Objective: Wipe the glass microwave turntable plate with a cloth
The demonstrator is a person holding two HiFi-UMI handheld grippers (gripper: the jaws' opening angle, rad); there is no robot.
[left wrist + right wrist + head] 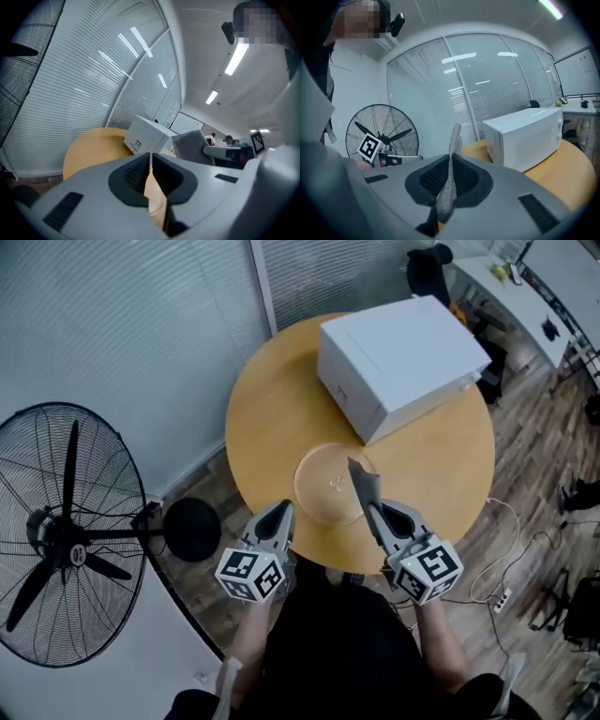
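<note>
Flat near the near edge of the round yellow wooden tabletop (262, 409) lies the clear glass turntable plate (323, 486), with a white microwave (398, 357) far right. The right tool (375, 514) clamps a grey cloth (364, 486) over the plate's right rim. The left tool (284, 510) has its jaws together, empty. A black fan (70, 531) stands left on the wood floor (534, 446).

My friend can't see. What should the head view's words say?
Seen from above, a person's right gripper pinches a grey cloth over a glass plate whose rim the left gripper holds, above a round wooden table. A white microwave stands behind, a fan on the floor at left.
</note>
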